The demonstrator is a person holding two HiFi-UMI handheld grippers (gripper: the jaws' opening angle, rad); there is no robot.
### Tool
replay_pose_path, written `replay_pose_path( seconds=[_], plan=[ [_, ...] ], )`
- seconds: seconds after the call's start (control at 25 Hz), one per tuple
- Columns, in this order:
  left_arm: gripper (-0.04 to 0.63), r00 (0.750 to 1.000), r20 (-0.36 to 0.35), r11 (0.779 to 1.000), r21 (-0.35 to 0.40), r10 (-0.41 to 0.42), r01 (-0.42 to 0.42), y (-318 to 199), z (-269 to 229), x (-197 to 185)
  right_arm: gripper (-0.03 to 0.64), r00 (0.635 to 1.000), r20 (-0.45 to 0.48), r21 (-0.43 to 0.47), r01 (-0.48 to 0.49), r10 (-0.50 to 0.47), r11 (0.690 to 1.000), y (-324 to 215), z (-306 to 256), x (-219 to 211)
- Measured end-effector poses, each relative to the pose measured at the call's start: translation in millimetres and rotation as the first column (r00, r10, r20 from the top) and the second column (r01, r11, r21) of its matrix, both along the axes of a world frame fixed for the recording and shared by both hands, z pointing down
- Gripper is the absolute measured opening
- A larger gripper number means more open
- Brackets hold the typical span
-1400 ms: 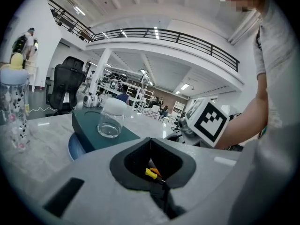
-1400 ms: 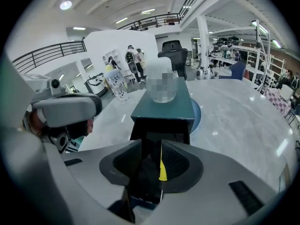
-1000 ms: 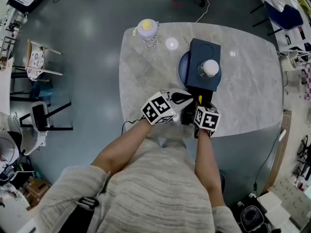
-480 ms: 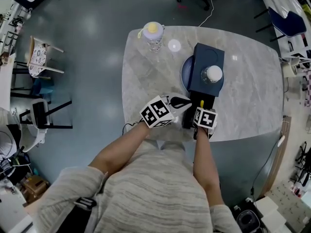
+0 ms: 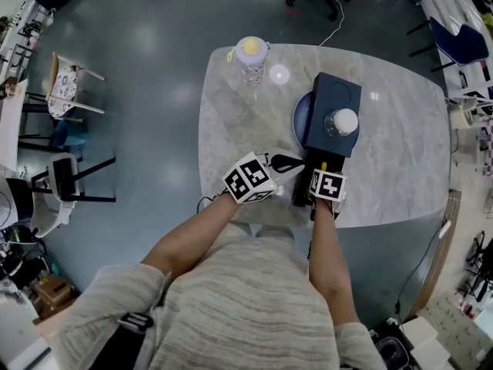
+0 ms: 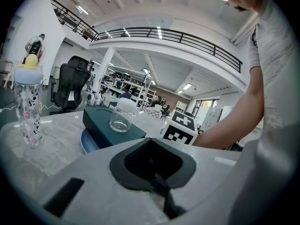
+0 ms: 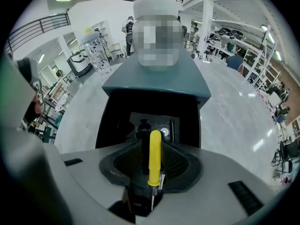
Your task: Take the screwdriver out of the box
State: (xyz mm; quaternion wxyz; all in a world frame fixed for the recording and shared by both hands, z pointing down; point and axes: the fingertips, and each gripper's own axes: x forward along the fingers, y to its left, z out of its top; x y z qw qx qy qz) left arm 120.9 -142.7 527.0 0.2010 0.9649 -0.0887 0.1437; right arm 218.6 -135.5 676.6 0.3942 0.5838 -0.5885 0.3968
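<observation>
A dark teal box [image 5: 333, 105] stands on the marble table [image 5: 400, 160], its black drawer [image 5: 310, 177] pulled out toward me. My right gripper [image 5: 320, 169] points steeply down over that drawer. In the right gripper view the jaws [image 7: 152, 172] are shut on the yellow-handled screwdriver [image 7: 154, 156], handle toward the box [image 7: 157, 78], thin metal shaft toward the camera. The yellow handle [image 5: 323, 165] also shows from above. My left gripper [image 5: 286, 163] is shut and empty just left of the drawer; its closed tips [image 6: 157, 182] aim across the table.
A glass jar with a white lid [image 5: 341, 122] sits on top of the box, which rests on a blue plate [image 5: 297, 122]. A clear bottle with a yellow cap [image 5: 253, 58] stands at the far left of the table. Small parts lie inside the drawer [image 7: 164, 132].
The right gripper has dipped a little over the open drawer with the screwdriver between its jaws. The left gripper has stayed put.
</observation>
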Motion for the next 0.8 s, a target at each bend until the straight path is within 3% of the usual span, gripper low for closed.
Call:
replay_pose_path(
  seconds=[0.08,0.16,0.36,0.8],
  plan=[
    [0.015,1.000,-0.001,1.000,0.002,0.004,-0.004,1.3,-0.7,0.3,0.112,1.000,-0.002,0.008,-0.007,0.007,1.000,0.7,-0.3,-0.9],
    [0.015,1.000,-0.001,1.000,0.004,0.007,-0.007,1.9,-1.2,0.9,0.069,1.000,-0.007,0.014,0.004,-0.003,1.000,1.0,-0.4,-2.1],
    [0.015,1.000,0.005,1.000,0.005,0.007,-0.007,3.1,-2.0,-0.2,0.067,0.999,0.041,0.040,0.009,-0.011,0.999,0.1,-4.5,-7.7],
    [0.015,0.999,0.023,0.999,0.012,0.037,-0.037,7.8,-4.8,19.6,0.066,0.992,0.130,0.186,-0.026,0.002,0.982,-10.2,-46.9,-4.8]
  ],
)
